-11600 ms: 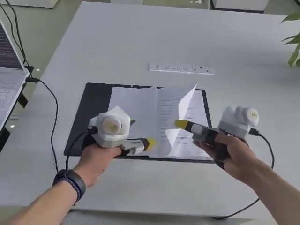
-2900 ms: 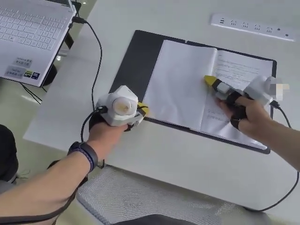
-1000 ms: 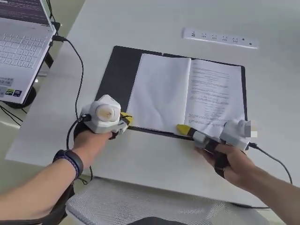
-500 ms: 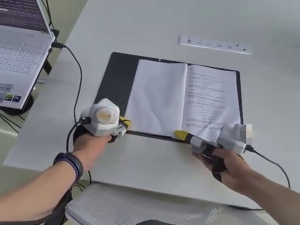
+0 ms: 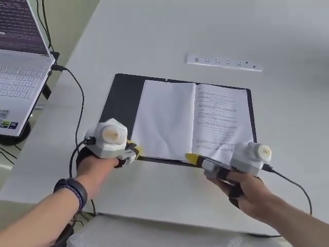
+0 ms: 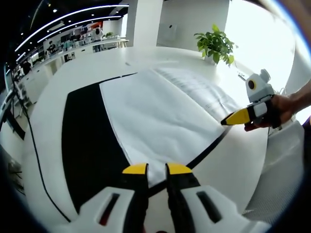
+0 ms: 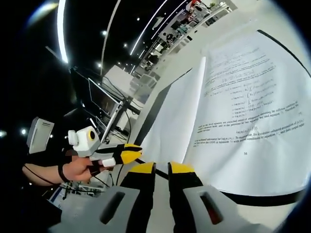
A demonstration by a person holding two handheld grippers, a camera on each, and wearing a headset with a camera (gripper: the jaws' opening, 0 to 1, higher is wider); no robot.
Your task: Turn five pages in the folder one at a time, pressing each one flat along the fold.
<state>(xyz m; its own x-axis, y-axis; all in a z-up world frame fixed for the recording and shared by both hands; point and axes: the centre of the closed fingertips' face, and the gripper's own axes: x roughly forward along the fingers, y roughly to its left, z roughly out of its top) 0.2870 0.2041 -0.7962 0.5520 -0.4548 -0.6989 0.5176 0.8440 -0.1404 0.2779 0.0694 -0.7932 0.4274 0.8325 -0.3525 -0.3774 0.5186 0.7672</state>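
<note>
The black folder (image 5: 117,100) lies open on the white table, with a blank white page (image 5: 164,121) on its left and a printed page (image 5: 221,118) on its right, both flat. My left gripper (image 5: 134,151) rests at the folder's near edge by the blank page's corner (image 6: 146,165), jaws shut and empty. At the near end of the fold (image 7: 192,116) sits my right gripper (image 5: 191,158), also shut, its yellow tips (image 7: 162,168) just off the paper's bottom edge. In the left gripper view, the right gripper (image 6: 238,116) comes in from the right.
An open laptop (image 5: 20,62) stands at the far left, with a black cable (image 5: 79,98) running past the folder. A white power strip (image 5: 223,63) lies behind the folder. The table's near edge (image 5: 154,216) is close to both hands. A plant (image 6: 216,46) stands beyond the table.
The page lifted 11.6 s ago now lies flat. Since 2.9 s ago the right gripper has slid down the fold to the folder's near edge. The left gripper stays put.
</note>
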